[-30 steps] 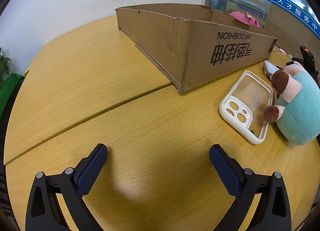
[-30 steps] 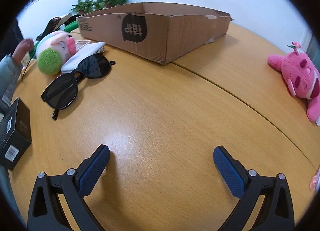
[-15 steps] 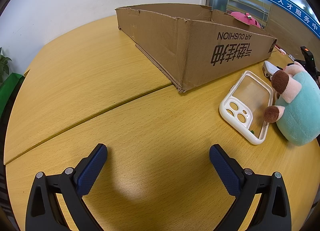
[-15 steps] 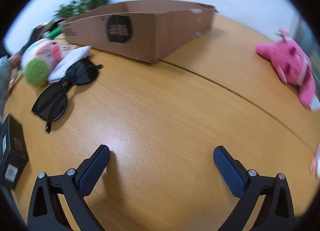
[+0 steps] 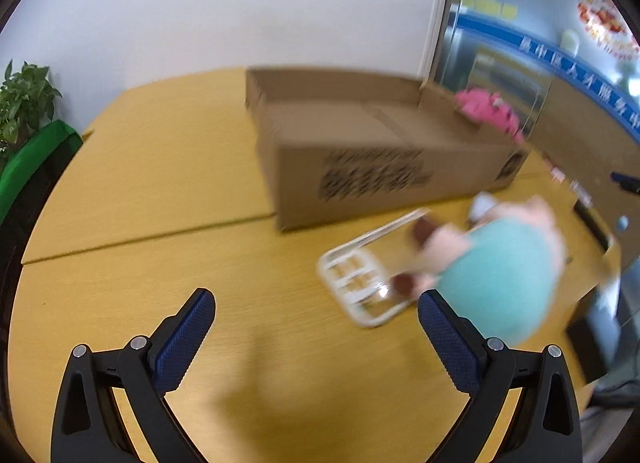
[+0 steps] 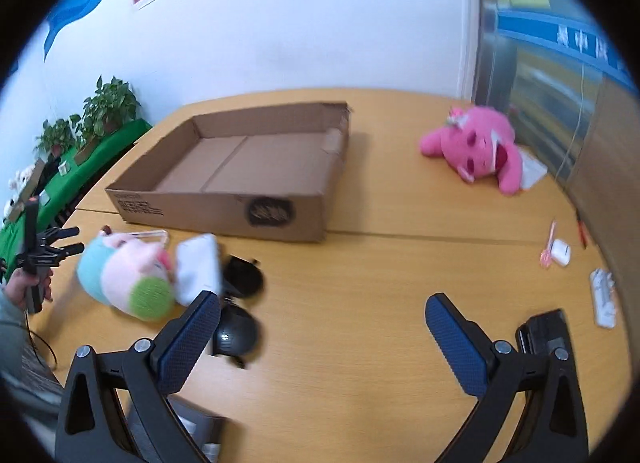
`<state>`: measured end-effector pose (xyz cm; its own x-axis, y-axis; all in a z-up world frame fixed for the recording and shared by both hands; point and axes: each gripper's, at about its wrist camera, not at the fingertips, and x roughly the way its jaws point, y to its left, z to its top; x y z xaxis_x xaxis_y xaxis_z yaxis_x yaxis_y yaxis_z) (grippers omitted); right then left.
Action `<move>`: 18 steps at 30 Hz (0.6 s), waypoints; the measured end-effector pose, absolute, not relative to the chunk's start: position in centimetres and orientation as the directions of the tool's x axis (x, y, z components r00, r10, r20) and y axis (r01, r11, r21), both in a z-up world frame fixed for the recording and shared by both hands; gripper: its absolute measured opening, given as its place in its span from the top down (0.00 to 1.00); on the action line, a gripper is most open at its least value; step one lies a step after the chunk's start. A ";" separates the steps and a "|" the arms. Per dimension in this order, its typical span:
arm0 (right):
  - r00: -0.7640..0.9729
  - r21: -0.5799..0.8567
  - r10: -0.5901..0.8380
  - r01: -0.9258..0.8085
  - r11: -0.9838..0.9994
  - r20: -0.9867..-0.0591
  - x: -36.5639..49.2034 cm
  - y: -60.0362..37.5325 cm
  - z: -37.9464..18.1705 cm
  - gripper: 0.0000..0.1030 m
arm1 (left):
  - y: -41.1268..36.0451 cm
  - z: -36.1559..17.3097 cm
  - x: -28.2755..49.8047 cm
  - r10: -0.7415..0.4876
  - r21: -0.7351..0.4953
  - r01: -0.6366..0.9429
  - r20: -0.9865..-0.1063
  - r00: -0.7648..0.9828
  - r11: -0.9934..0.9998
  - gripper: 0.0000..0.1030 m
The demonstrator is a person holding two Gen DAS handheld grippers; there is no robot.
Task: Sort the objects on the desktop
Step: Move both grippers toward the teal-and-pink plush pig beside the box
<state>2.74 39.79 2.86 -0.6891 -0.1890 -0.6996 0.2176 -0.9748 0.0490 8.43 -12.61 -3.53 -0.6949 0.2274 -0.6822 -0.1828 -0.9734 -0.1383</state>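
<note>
An open, empty cardboard box (image 6: 256, 167) stands at the back of the wooden table; it also shows in the left wrist view (image 5: 372, 155). A teal and pink plush (image 5: 504, 275) lies on a white phone case (image 5: 360, 283) in front of it, also seen in the right wrist view (image 6: 124, 275). Black sunglasses (image 6: 240, 303) and a white pouch (image 6: 200, 267) lie beside the plush. A pink plush (image 6: 480, 147) lies at the far right. My left gripper (image 5: 316, 323) is open and empty above the table, left of the plush. My right gripper (image 6: 322, 327) is open and empty, raised above the table.
A white earbud case (image 6: 560, 253), a pink pen (image 6: 548, 243), a white item (image 6: 602, 295) and a black device (image 6: 542, 333) lie at the right. A black box (image 6: 192, 431) sits under the right gripper's left finger. Potted plants (image 6: 108, 107) stand on a green shelf at the left.
Both grippers have lifted and tilted, so each view now looks down into the box from higher up. The left view has swung right toward the teal plush. Both stay open.
</note>
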 end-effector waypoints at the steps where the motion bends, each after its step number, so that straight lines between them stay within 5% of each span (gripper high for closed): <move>1: -0.699 0.053 -0.204 0.232 -0.971 -0.686 3.2 38.9 3.3 0.00 | -11.8 -2.6 9.2 0.241 -0.152 -0.188 -0.667 -0.705 -0.970 0.00; 8: -0.627 0.222 -0.394 0.337 -0.915 -0.672 3.1 31.8 2.4 0.00 | -5.7 -0.5 11.4 0.406 -0.300 -0.275 -0.631 -0.661 -0.913 0.00; 18: -0.420 0.202 -0.369 0.391 -0.898 -0.830 3.1 21.4 -5.2 0.01 | -4.0 -3.4 8.2 0.403 -0.396 -0.153 -0.690 -0.601 -0.905 0.00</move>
